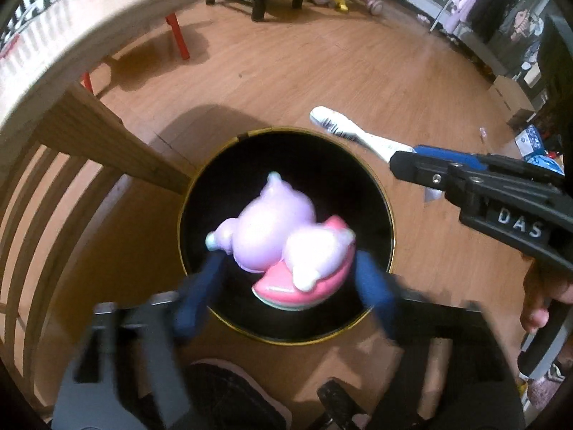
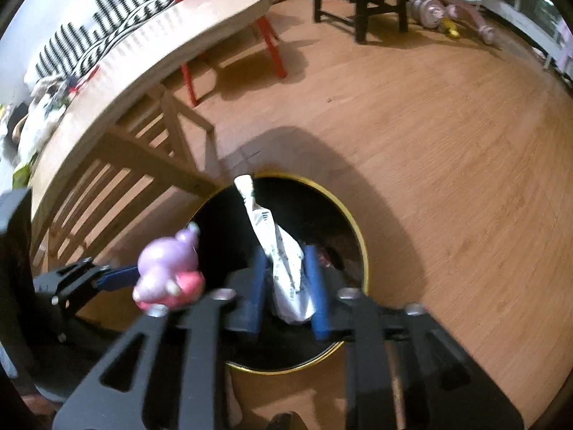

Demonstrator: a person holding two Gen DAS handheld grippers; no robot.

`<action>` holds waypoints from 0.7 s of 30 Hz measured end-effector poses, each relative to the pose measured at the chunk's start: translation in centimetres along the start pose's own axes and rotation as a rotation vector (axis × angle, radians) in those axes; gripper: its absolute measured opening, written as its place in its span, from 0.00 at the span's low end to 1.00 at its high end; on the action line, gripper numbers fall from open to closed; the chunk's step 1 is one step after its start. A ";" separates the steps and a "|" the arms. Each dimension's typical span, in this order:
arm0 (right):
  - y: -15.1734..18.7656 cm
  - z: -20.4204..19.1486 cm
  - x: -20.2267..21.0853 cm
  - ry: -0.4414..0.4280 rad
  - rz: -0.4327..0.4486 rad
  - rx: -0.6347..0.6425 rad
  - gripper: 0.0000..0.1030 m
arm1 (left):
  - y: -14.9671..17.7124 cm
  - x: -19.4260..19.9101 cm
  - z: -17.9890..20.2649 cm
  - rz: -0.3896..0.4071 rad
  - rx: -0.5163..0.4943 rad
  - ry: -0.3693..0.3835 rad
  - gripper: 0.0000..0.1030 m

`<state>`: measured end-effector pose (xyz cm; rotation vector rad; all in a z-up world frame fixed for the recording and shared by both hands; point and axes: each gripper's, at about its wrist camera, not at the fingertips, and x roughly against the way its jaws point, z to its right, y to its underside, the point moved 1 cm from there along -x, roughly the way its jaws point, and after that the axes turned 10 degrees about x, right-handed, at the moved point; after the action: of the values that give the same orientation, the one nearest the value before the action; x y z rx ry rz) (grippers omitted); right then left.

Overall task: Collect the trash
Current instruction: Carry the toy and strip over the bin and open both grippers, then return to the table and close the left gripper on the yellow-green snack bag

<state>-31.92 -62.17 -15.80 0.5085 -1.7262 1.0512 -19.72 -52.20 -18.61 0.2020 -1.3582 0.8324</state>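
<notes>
Bin (image 1: 186,222) below both grippers. Left fingers (image 1: 211,276) wide, toy (image 1: 272,233) between, loose; right fingers (image 2: 315,272) apart around wrapper (image 2: 286,265).

Left claw (image 1: 286,279) spread wide, pink toy (image 1: 283,240) between its fingers above the black bin (image 1: 372,179)

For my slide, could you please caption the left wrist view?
Left gripper open above the black bin, purple toy between its fingers; right gripper nearby with a white wrapper.
</notes>
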 end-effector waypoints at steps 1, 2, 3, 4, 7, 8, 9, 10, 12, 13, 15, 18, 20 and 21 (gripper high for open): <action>-0.2 0.2 0.3 0.015 0.009 -0.013 0.91 | 0.0 0.6 0.1 0.031 -0.003 -0.015 0.94; -0.4 0.5 0.9 0.028 0.038 -0.027 0.93 | 0.0 1.2 0.2 0.053 -0.011 -0.019 0.94; -0.5 0.8 1.5 0.037 0.059 -0.036 0.93 | 0.0 1.4 0.3 0.052 -0.015 -0.022 0.94; -0.7 1.2 2.0 0.046 0.074 -0.048 0.93 | -0.1 1.8 0.3 0.049 -0.014 -0.037 0.94; -1.1 2.2 3.7 0.089 0.134 -0.087 0.93 | -0.3 4.0 -0.2 0.077 0.013 -0.070 0.94; -1.3 2.4 4.4 0.105 0.164 -0.088 0.93 | -0.4 5.0 -0.4 0.096 0.024 -0.067 0.94; -1.5 2.4 4.9 0.119 0.180 -0.083 0.93 | -0.6 6.3 -0.7 0.119 0.036 -0.068 0.94; -1.9 2.1 5.4 0.138 0.200 -0.071 0.93 | -0.7 8.0 -1.5 0.153 0.055 -0.077 0.94; -2.6 1.4 5.8 0.139 0.218 -0.054 0.93 | -1.0 11.6 -3.6 0.222 0.112 -0.102 0.94; -3.0 0.8 5.8 0.126 0.225 -0.044 0.93 | -0.9 13.1 -4.8 0.251 0.141 -0.115 0.94; -4.2 -1.0 5.8 0.099 0.241 -0.008 0.93 | -0.3 16.4 -8.5 0.321 0.223 -0.166 0.94; -6.4 -4.9 5.6 0.058 0.259 0.072 0.93 | 0.5 20.3 -14.8 0.396 0.362 -0.275 0.94; -8.2 -7.9 5.3 0.025 0.272 0.131 0.93 | 1.0 22.1 -18.4 0.418 0.445 -0.347 0.94; -8.8 -9.3 5.1 0.011 0.277 0.154 0.93 | 1.2 22.9 -20.0 0.421 0.486 -0.379 0.94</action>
<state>-22.51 -58.37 -6.52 0.3647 -1.7475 1.3890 -5.33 -30.40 -3.02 0.4806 -1.5552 1.5372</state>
